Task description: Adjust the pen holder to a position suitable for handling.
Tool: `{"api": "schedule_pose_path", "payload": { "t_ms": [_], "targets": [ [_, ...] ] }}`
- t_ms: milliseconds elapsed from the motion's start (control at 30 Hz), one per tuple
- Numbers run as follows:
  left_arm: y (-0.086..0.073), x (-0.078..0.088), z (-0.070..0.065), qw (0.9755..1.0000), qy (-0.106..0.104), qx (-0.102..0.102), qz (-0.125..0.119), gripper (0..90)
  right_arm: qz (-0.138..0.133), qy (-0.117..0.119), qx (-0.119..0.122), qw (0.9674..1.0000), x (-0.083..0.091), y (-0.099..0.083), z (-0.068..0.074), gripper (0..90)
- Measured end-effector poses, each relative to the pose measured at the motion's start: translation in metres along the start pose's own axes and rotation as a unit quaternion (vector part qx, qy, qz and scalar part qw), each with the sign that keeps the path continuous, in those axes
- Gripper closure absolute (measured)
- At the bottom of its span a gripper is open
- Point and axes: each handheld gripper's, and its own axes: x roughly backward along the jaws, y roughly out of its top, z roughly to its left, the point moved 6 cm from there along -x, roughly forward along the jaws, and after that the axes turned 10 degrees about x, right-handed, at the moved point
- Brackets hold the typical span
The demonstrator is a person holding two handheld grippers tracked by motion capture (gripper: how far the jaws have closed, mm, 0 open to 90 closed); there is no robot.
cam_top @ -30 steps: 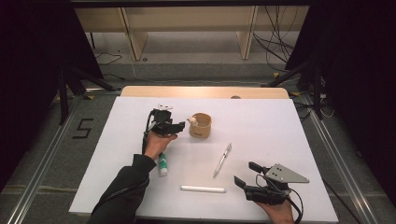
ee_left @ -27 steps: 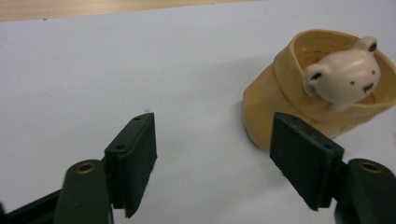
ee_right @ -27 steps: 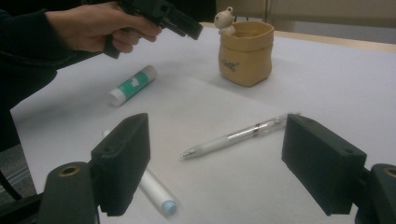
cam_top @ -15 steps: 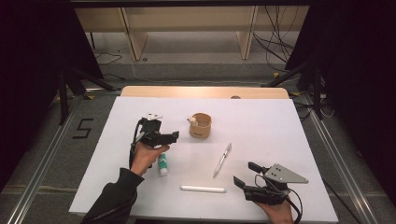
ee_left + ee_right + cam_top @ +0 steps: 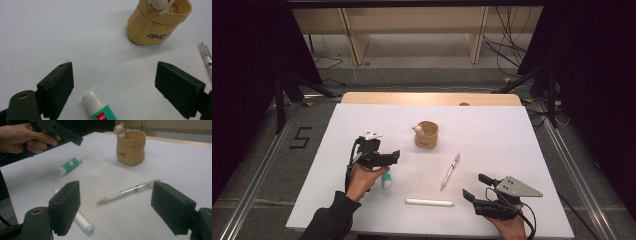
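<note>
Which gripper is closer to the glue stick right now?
Left. The left gripper hovers open just above the glue stick; the right gripper sits open well off to its right, past the white marker.

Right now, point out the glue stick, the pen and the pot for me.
glue stick (image 5: 98,108), left gripper view, on its white neck.
pen (image 5: 125,192), right gripper view, mid-barrel.
pot (image 5: 426,138), high view, on its front wall.

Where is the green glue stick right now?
The glue stick lies flat on the white table, left of middle in the high view, just below the open left gripper and left of the pen.
</note>
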Motion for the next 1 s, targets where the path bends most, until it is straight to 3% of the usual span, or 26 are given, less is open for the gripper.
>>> {"api": "schedule_pose_path", "payload": {
  "t_ms": [267, 567, 1000],
  "targets": [
    [-0.009, 0.009, 0.004, 0.9999, 0.005, 0.010, -0.002, 14.4, 0.003, 0.002, 0.000, 1.0000, -0.002, -0.001, 0.000, 24.4],
    [-0.025, 0.007, 0.003, 0.9999, 0.007, 0.002, 0.011, 13.9, 0.002, 0.001, 0.002, 1.0000, -0.002, -0.001, 0.001, 24.4],
    [-0.040, 0.007, 0.002, 0.9995, 0.017, 0.012, 0.026, 11.2, 0.004, 0.002, 0.000, 1.0000, -0.003, -0.002, 0.002, 24.4]
  ]
}}
